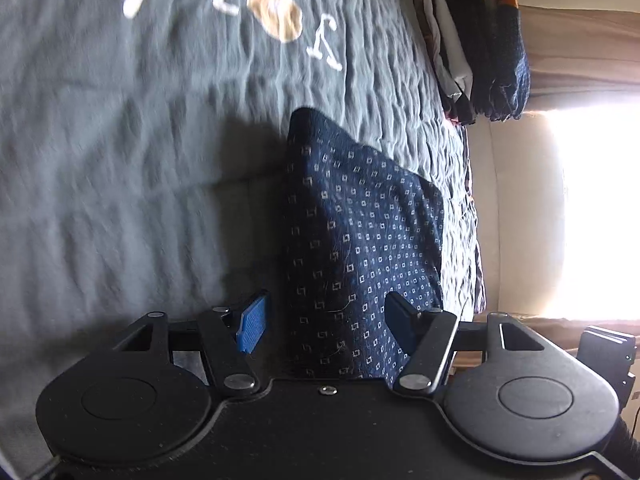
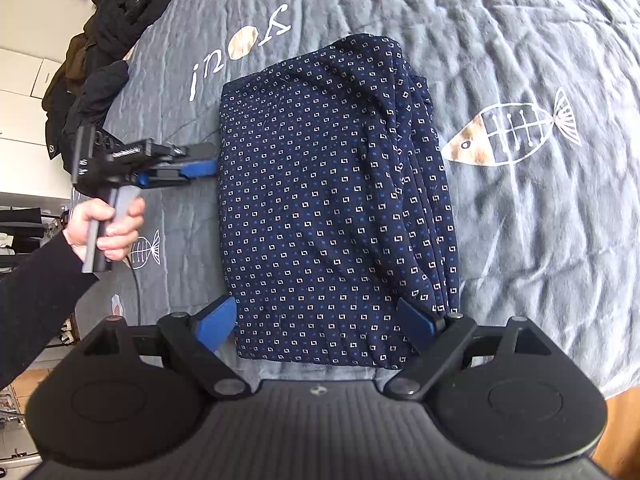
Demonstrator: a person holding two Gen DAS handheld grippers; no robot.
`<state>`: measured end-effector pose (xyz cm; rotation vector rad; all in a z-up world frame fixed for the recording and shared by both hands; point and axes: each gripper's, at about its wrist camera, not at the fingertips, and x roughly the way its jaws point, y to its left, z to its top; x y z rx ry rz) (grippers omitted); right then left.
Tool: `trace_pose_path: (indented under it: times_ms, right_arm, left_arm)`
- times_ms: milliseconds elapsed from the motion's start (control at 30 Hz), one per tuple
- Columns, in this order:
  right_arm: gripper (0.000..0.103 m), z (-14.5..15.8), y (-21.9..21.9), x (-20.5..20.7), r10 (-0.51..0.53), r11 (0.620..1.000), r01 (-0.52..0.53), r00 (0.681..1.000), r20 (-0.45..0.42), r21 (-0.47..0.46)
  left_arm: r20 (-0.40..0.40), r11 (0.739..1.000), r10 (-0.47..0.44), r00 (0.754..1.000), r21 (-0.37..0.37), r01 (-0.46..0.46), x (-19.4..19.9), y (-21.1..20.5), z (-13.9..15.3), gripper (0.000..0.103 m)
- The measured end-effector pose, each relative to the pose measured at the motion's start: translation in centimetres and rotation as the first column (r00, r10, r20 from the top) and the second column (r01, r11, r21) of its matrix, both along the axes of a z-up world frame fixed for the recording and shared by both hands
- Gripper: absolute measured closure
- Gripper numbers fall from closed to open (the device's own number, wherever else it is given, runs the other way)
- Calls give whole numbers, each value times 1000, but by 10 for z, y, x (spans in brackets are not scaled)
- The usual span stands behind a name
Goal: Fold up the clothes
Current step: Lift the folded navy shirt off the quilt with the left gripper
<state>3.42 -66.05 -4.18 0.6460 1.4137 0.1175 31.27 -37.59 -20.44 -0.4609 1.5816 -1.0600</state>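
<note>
Nearest the right wrist camera, the right tongs (image 2: 316,326) stand wide, their blue pads either side of the near edge of the folded navy shirt with small white square print (image 2: 332,200). No pad visibly presses the cloth, so I judge nothing is gripped here. The shirt lies as a thick rectangle on the grey quilted bedspread with white fish-skeleton drawings (image 2: 520,60), its layered fold edges stacked along the right-hand side.

The risk at this end is that the stack is loose. If the right tongs close on the top layer only and lift, the upper folds would likely peel away and the rectangle would open out.

Further off, at the shirt's left edge, the left tongs (image 2: 200,168) are held by a hand (image 2: 108,228) in a dark sleeve. In the left wrist view these tongs (image 1: 324,320) are partly open, with the shirt (image 1: 360,220) rising between the pads but not pinched. That picture is motion-blurred. A snagged pad drawing back could drag the edge sideways and skew the fold.

The bedspread is soft and rumpled, so pushing down could wrinkle it and shift the bundle.

Farthest away, a heap of dark clothes (image 2: 116,20) sits at the bed's edge. It lies well apart from the shirt and seems no hazard, unless the folded piece is carried over and dropped there unevenly.
</note>
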Motion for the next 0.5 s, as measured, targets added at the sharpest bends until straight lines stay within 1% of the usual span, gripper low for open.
trace_pose_path:
  times_ms: [167, 333, 500]
  right_arm:
    - [16, 0, 1, 0, 11, 1000, -10, 1000, -2, 2]
    - [16, -2, 1, 0, 12, 1000, -12, 1000, -1, 9]
    - [16, -4, 0, -1, 17, 1000, -17, 1000, -9, 12]
  left_arm:
    - [-5, 1000, -4, 1000, -21, 4, 0, -13, -7, 41]
    - [-6, 999, -41, 999, -31, 41, -1, -22, -13, 41]
    - [-27, 997, -44, 999, -59, 43, 0, -27, -22, 41]
